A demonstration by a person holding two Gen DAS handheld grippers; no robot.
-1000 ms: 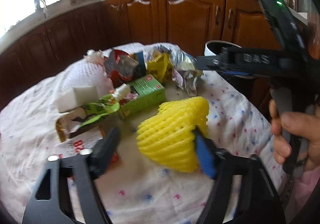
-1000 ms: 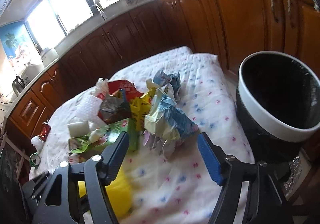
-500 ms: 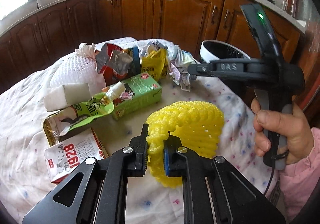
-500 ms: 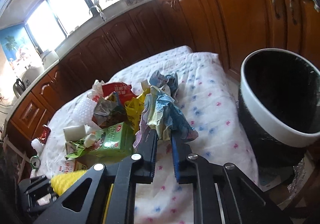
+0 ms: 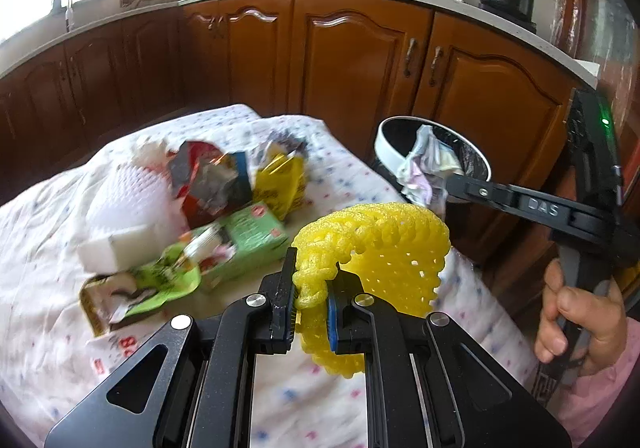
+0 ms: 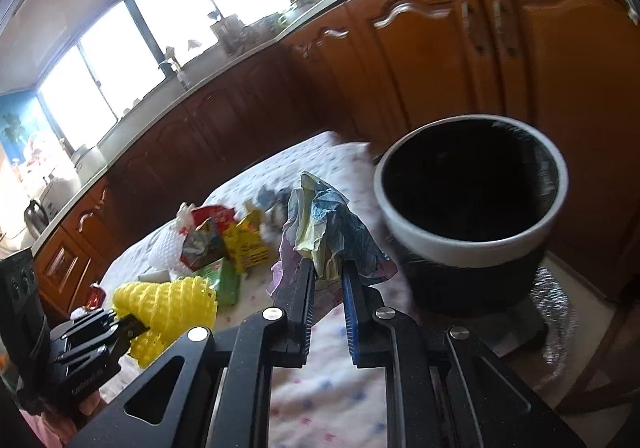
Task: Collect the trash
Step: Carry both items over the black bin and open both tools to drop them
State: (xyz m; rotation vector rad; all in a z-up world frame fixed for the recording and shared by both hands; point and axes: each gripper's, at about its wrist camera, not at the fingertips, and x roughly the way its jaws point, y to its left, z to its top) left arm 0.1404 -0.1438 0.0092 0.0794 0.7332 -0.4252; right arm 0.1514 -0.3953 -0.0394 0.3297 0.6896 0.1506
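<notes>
Lifted now: wrapper (image 6: 320,232), yellow net (image 5: 384,244)

The cloth-covered table (image 5: 120,328) carried a heap of litter: a green rectangular carton (image 5: 244,236) lay in front of a yellow crinkled packet (image 5: 280,184), with a white foam net sleeve (image 5: 128,192) to their left. A round white-rimmed black bin (image 6: 472,216) stood off the table's right edge, in front of the brown wooden cabinets (image 5: 348,60).
</notes>
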